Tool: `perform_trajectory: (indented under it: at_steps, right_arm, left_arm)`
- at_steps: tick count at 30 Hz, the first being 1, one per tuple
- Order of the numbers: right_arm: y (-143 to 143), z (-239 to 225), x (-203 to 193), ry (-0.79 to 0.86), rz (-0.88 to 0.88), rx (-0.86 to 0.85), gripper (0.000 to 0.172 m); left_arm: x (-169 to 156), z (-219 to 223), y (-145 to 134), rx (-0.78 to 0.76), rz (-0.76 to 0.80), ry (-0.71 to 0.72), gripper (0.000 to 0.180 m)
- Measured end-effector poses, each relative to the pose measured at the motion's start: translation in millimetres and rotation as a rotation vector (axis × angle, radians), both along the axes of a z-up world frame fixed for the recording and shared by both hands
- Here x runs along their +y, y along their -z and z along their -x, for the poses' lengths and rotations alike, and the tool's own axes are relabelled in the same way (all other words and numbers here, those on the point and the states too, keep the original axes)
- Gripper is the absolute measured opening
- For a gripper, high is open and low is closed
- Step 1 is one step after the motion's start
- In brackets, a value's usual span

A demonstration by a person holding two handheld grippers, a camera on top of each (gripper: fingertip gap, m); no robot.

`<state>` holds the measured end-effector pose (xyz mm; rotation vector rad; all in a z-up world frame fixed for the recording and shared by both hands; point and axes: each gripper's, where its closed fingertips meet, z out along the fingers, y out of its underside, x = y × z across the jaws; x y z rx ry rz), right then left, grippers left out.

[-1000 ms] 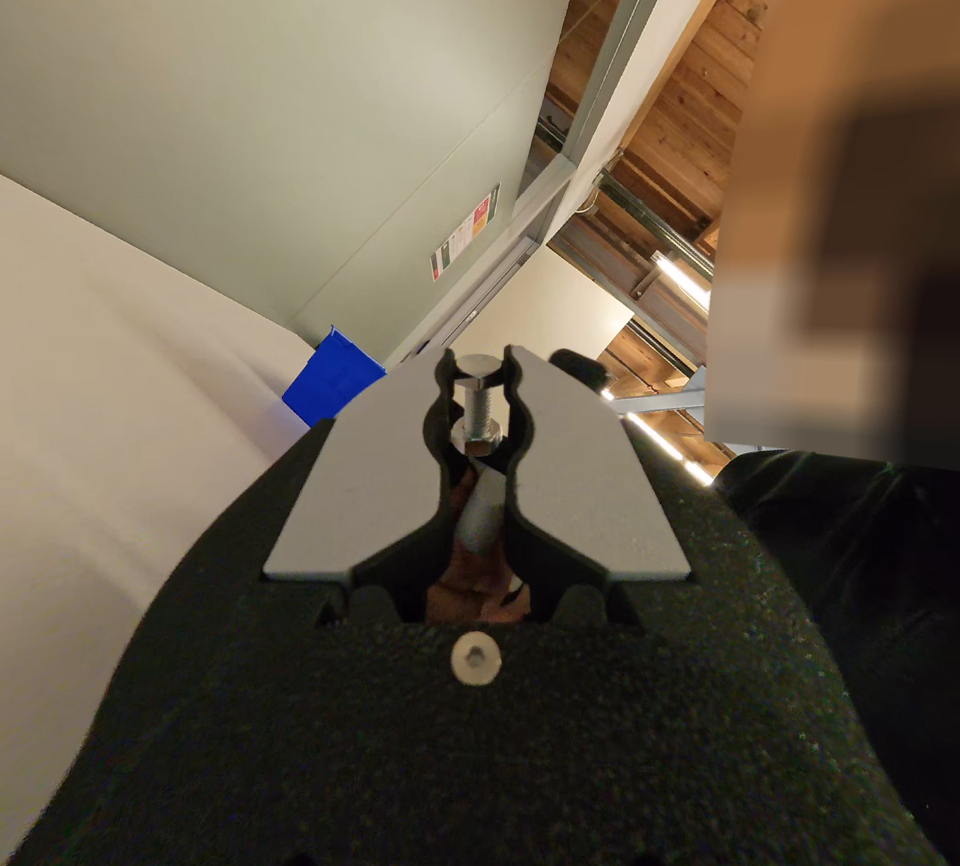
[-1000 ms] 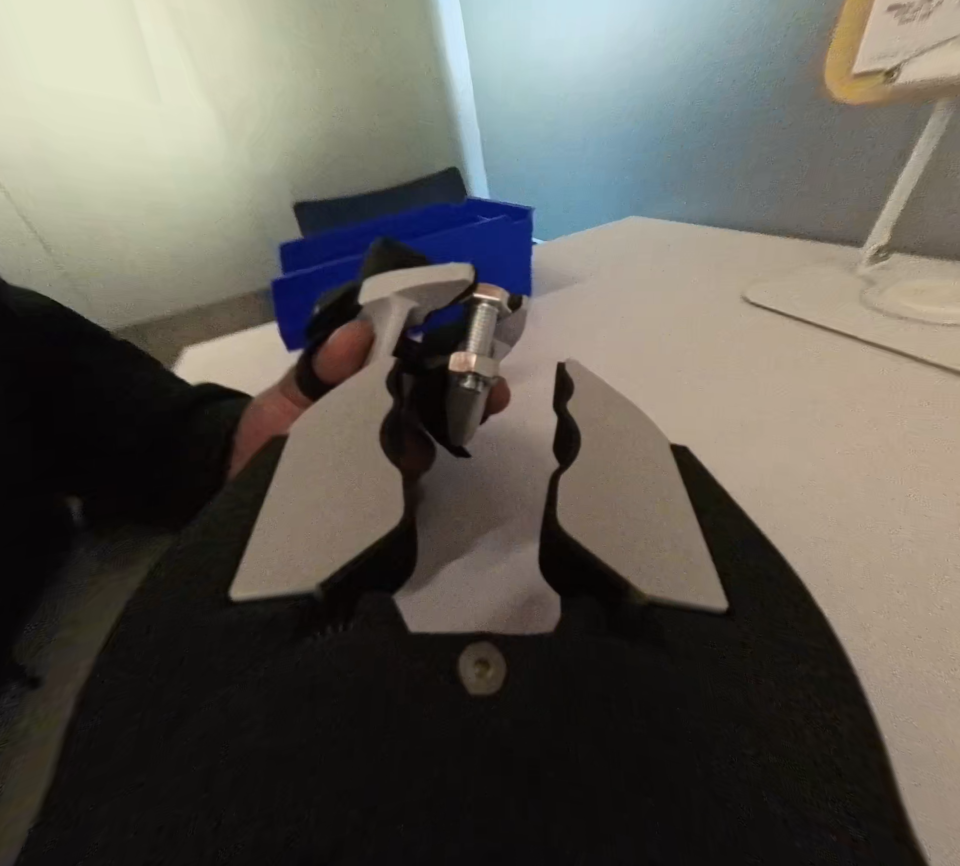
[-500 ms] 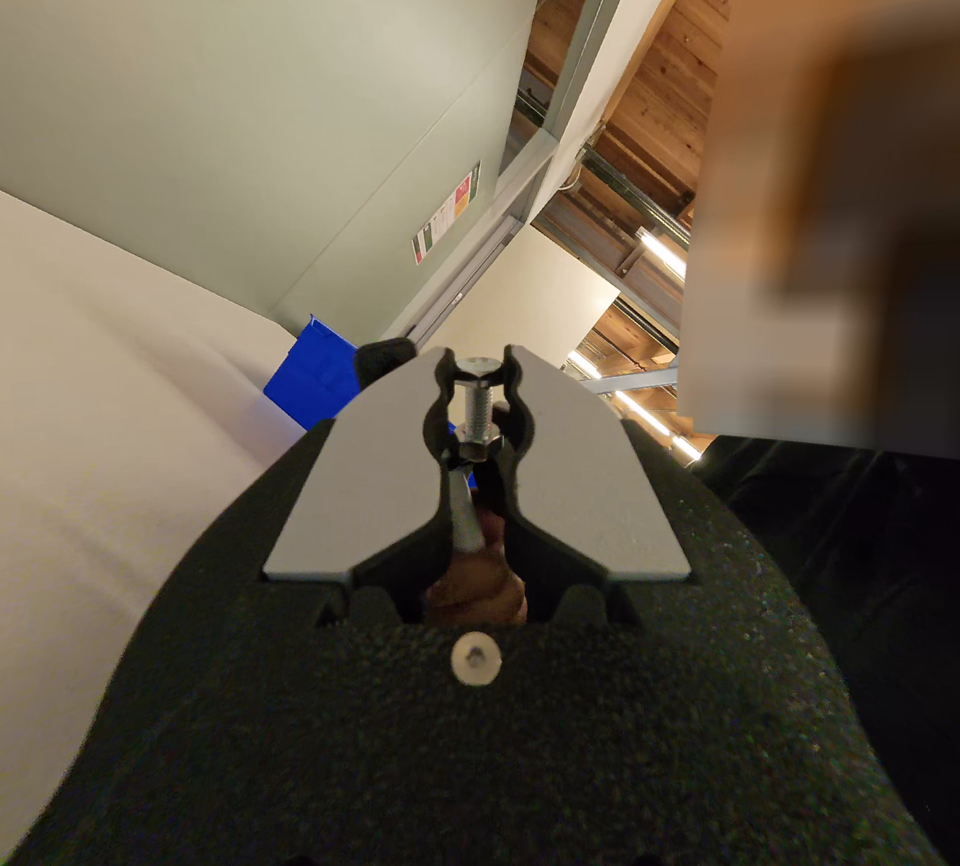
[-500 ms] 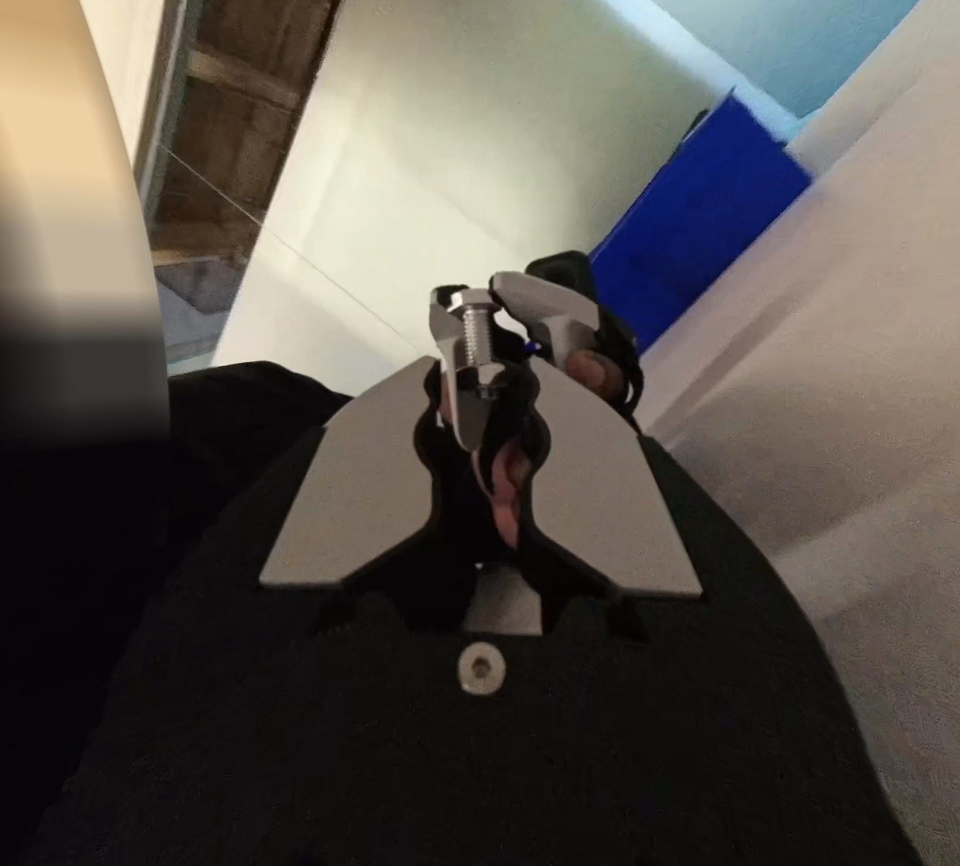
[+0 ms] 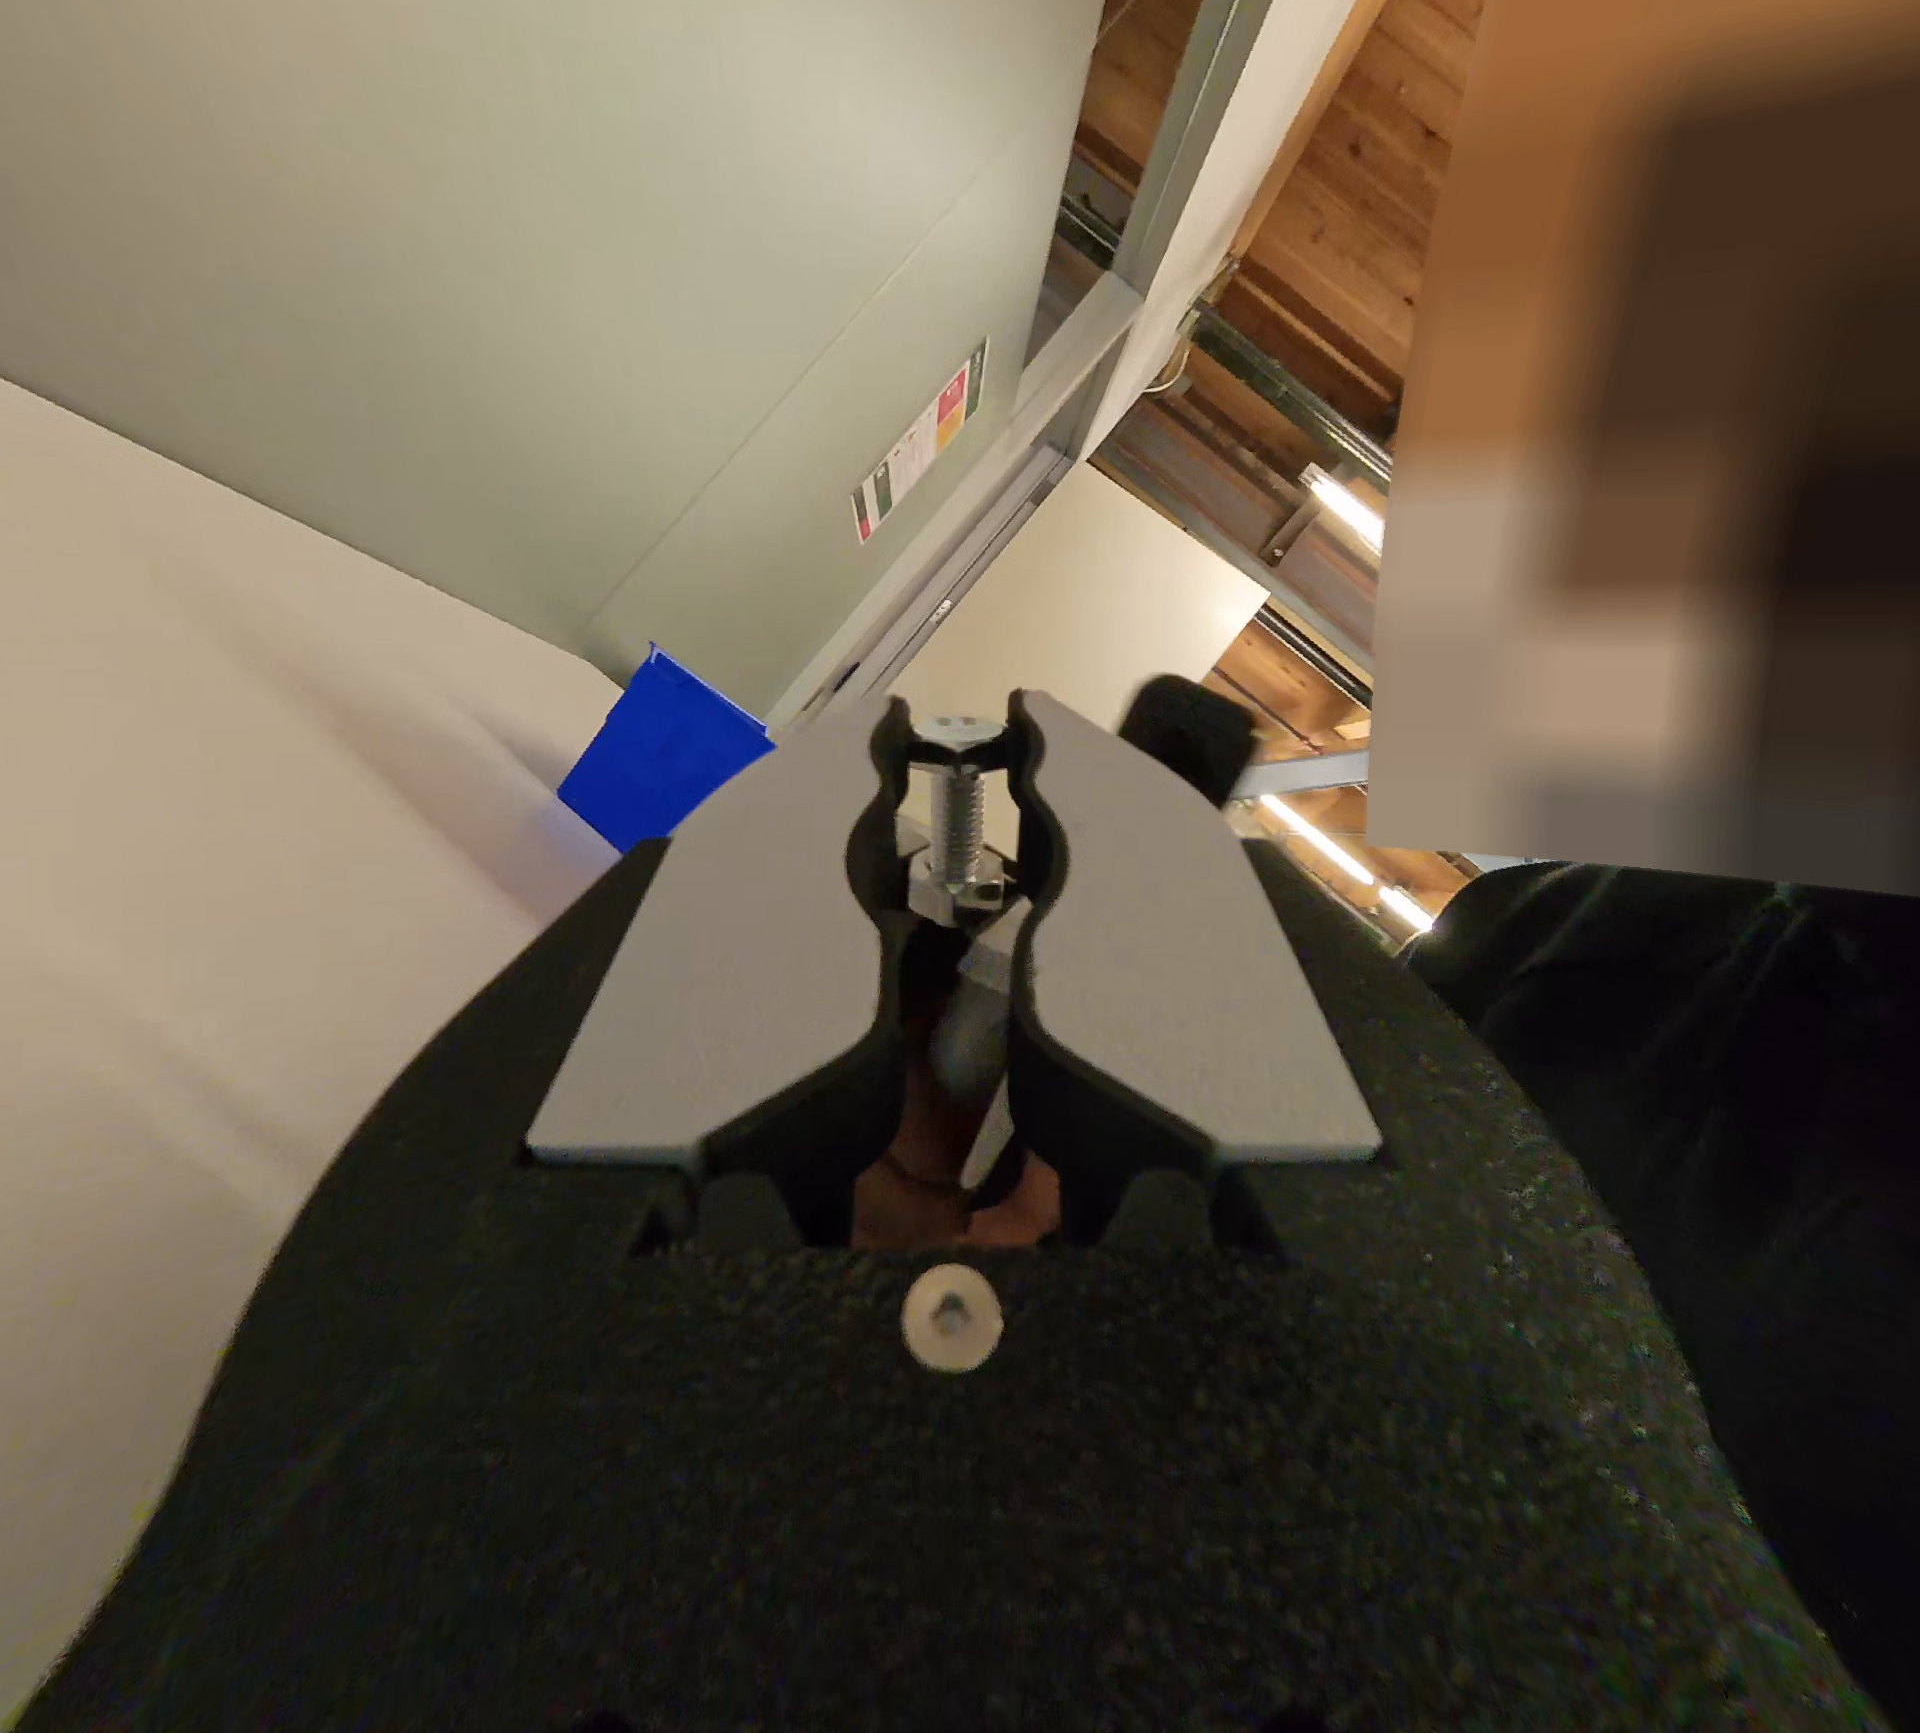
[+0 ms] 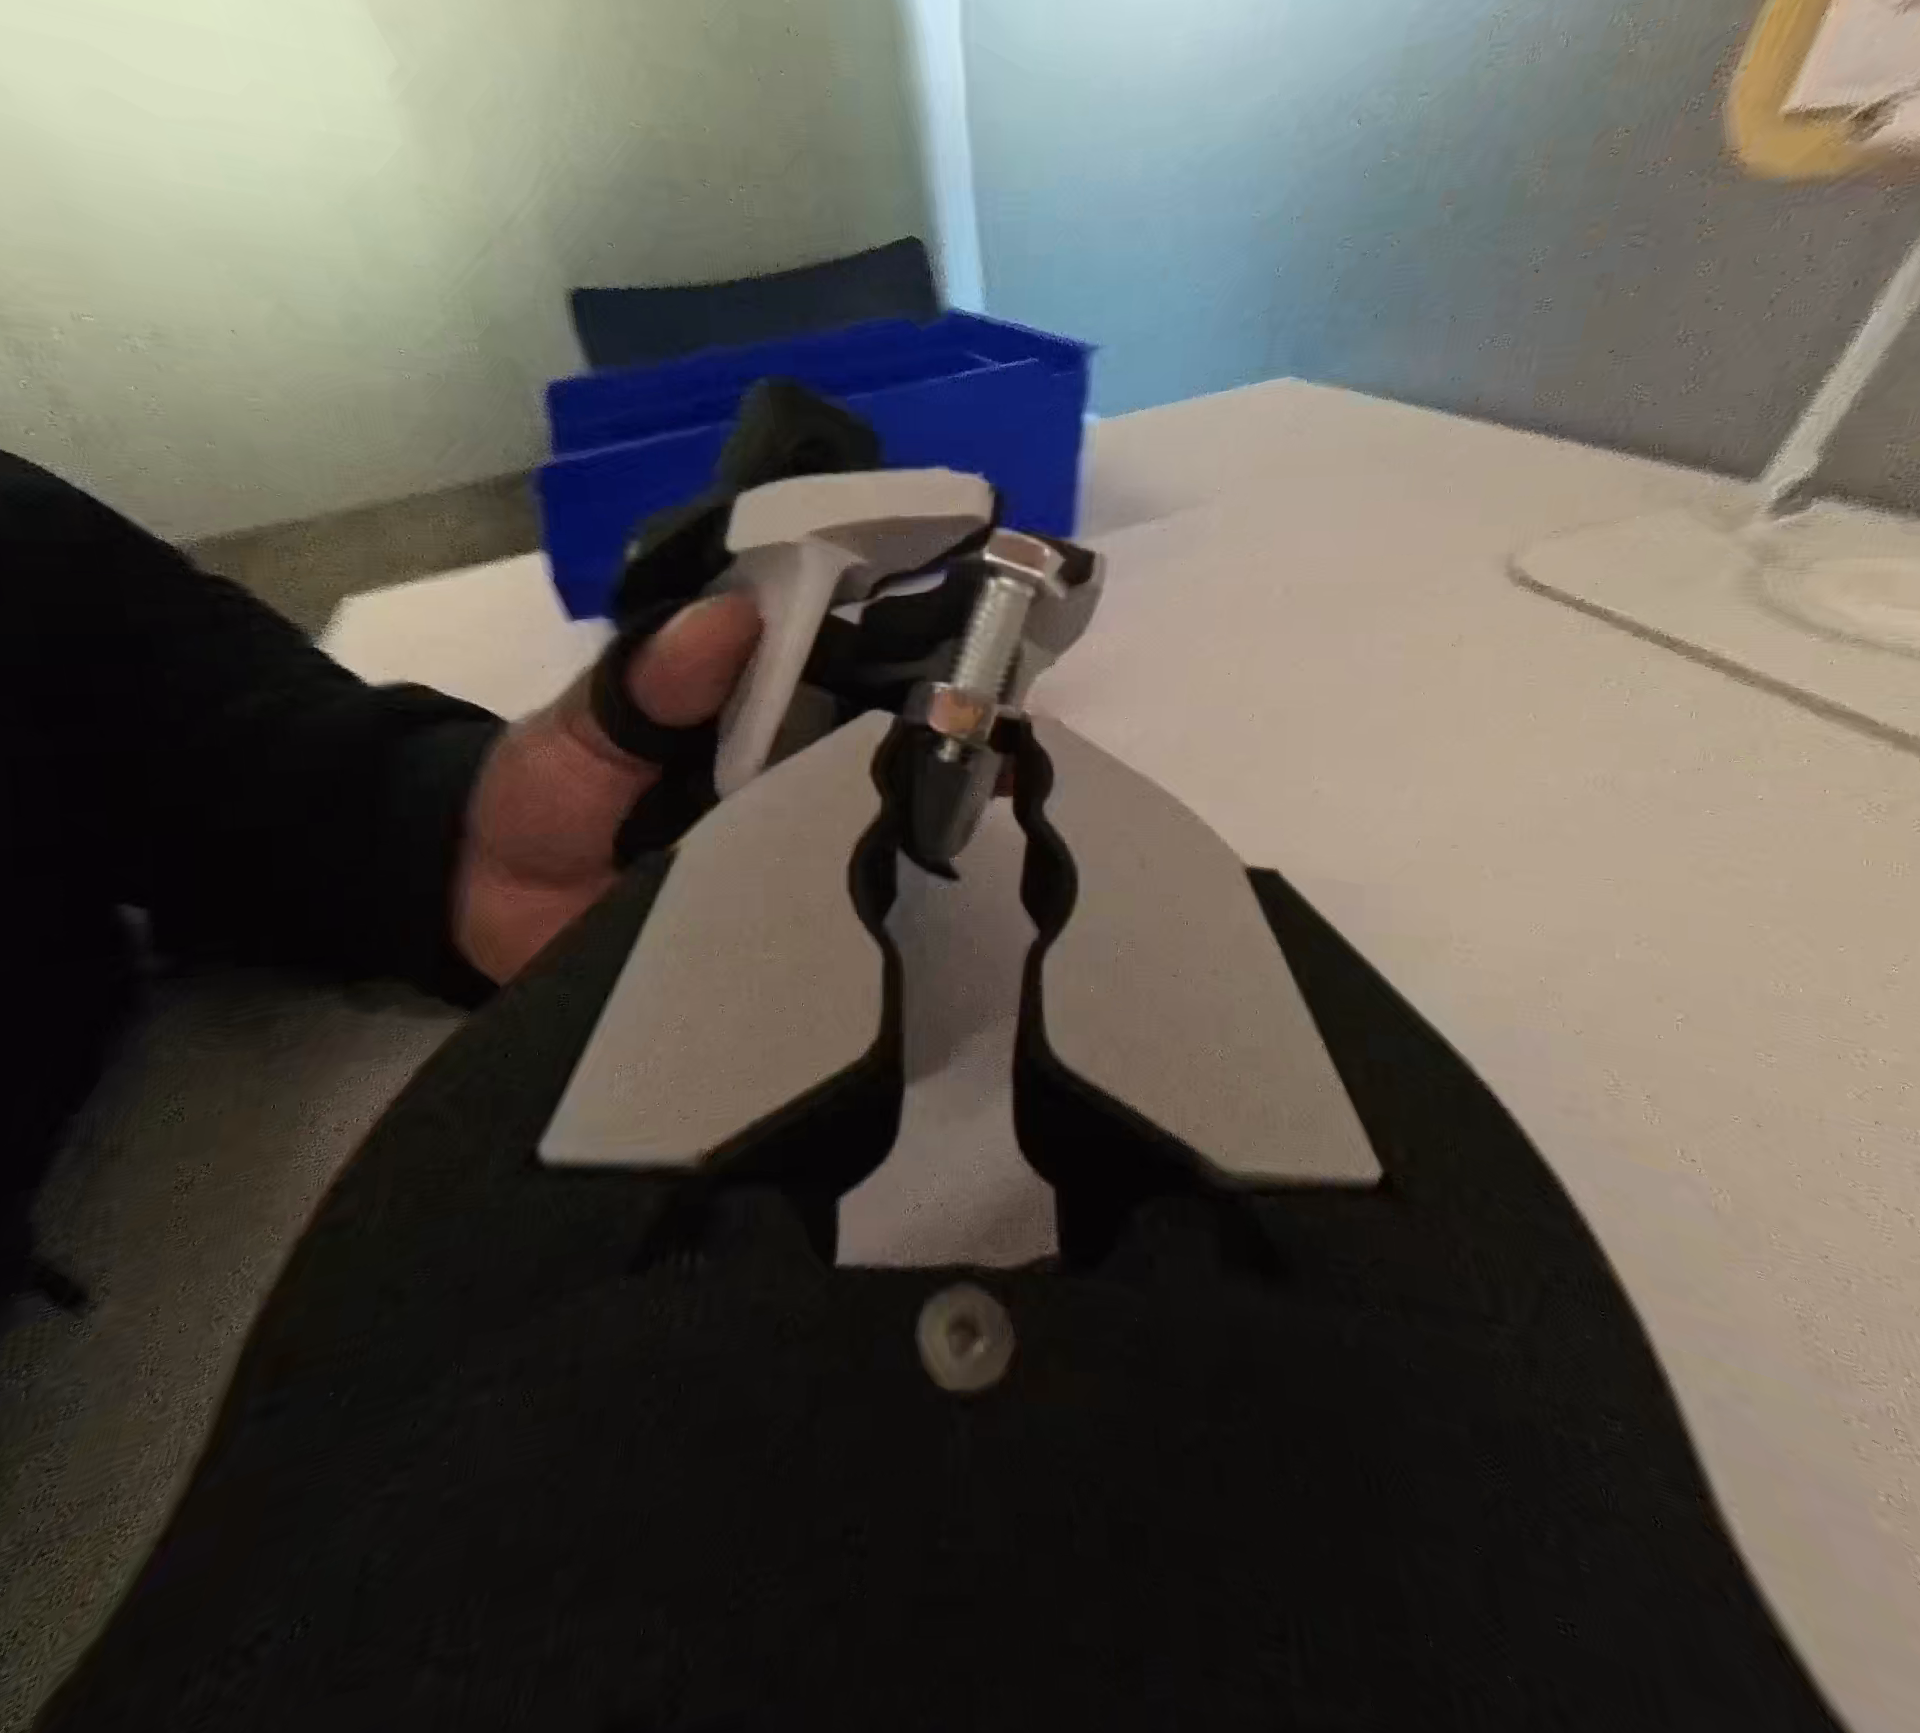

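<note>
Bolt [image 5: 958, 800]: silver, threaded, with a hex nut [image 5: 961, 883] on its shank; it stands lengthwise between the left gripper's fingers, head at the tips, raised above the table.
Left gripper [image 5: 958, 727]: its fingers [image 5: 1101, 862] are clenched on the bolt's head, one on each side.
Right gripper [image 6: 954, 733]: its fingers [image 6: 1122, 873] are drawn close, tips on either side of the nut [image 6: 951, 712] at the bolt's lower end; whether the pads press on it cannot be told from the blurred view.
In the way: the left gripper's grey and black fingertips and the person's hand [image 6: 582, 779] in a black sleeve crowd the space just beyond the right gripper's tips.
Blue bin [image 6: 821, 416]: stands at the far edge of the table, behind the grippers, its top open and divided.
Table [image 6: 1455, 852]: white, bare near the grippers.
Stand [image 6: 1766, 540]: white base and slanted rod at the right, carrying a yellow-edged board with paper.
Chair [image 6: 748, 301]: dark back showing behind the bin.
Walls: pale, with a striped sticker [image 5: 920, 452] near a doorframe; wooden ceiling above.
</note>
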<state>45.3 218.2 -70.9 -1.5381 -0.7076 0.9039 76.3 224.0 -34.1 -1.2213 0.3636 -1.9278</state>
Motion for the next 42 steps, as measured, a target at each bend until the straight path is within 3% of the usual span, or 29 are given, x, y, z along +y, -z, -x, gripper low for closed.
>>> perform_trajectory:
  at_steps: [5,7,10,15,18,21,22,25,29,31,32,35,39,42]
  right_arm:
    - [-12.6,4.8,-18.8,-0.493,0.597,0.550,0.019]
    - [-14.7,0.8,-14.9,-0.512,0.631,0.623,0.021]
    - [-16.5,-1.8,-8.7,-0.380,0.439,0.522,0.042]
    - [-3.0,-6.2,8.2,-0.015,0.071,0.154,0.050]
    - [6.1,-6.5,13.2,0.104,0.000,0.001,0.047]
    - [3.2,2.6,0.6,0.038,-0.021,-0.019,0.019]
    - [1.1,4.8,-2.4,0.007,0.000,0.002,0.019]
    - [-6.2,10.2,-13.1,-0.195,0.205,0.198,0.019]
    - [-27.6,1.9,-20.1,-0.534,0.641,0.663,0.019]
    - [-28.1,0.1,-17.9,-0.591,0.744,0.774,0.020]
    - [-26.0,0.6,-15.3,-0.555,0.727,0.769,0.020]
    - [-21.0,3.0,-9.7,-0.396,0.552,0.596,0.048]
    - [-11.9,-7.6,8.5,-0.048,0.179,0.244,0.052]
    - [-7.1,-10.1,12.4,0.100,-0.014,0.025,0.053]
  left_arm:
    - [-8.4,-1.3,-3.5,-0.037,-0.004,0.093,0.017]
    - [-6.7,-0.7,-3.3,-0.040,0.006,0.086,0.017]
    - [-0.3,1.1,-1.6,-0.039,0.032,0.049,0.017]
    - [7.2,3.6,1.3,-0.031,0.057,0.000,0.016]
    - [2.9,-1.2,2.4,0.010,0.022,-0.004,0.017]
    - [-0.2,-3.8,2.9,0.031,0.000,-0.003,0.017]
    - [-3.6,-3.0,0.3,0.011,-0.012,0.021,0.017]
    - [-9.0,-1.8,-3.6,-0.018,-0.027,0.060,0.017]
    - [-12.3,4.0,-10.1,-0.137,0.041,0.178,0.017]
    - [-10.3,3.5,-8.4,-0.168,0.095,0.208,0.017]
    - [-8.8,4.3,-8.3,-0.176,0.104,0.202,0.017]
    - [-1.4,7.0,-6.8,-0.176,0.124,0.144,0.017]
    - [6.9,7.9,-2.3,-0.140,0.131,0.051,0.017]
    - [6.9,5.2,-0.1,-0.086,0.095,-0.003,0.017]
